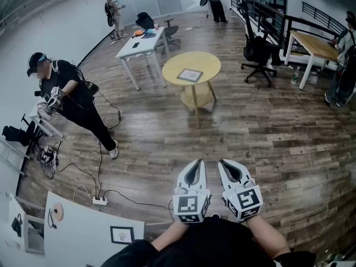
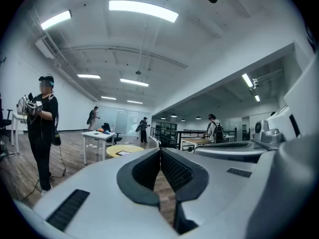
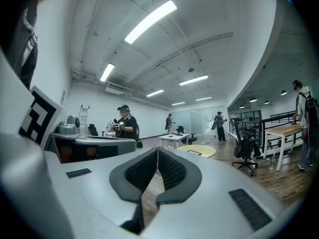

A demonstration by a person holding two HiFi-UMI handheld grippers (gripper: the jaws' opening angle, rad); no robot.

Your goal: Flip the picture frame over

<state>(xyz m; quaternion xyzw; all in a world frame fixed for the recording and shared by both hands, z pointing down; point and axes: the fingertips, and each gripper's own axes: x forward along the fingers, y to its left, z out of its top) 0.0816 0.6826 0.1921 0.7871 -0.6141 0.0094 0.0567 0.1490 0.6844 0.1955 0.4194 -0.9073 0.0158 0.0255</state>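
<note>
The white left tool and right tool sit closed, empty; the dark-rimmed picture frame lies far off on the round yellow tabletop, so flipping seems unstarted.

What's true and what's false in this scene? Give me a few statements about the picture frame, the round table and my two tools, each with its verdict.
1. The picture frame is on the round yellow table. True.
2. The frame stands upright. False: it lies flat on the tabletop.
3. The left tool grips the frame. False: it is shut on nothing, far from the table.
4. The right tool is shut and empty. True.
</note>
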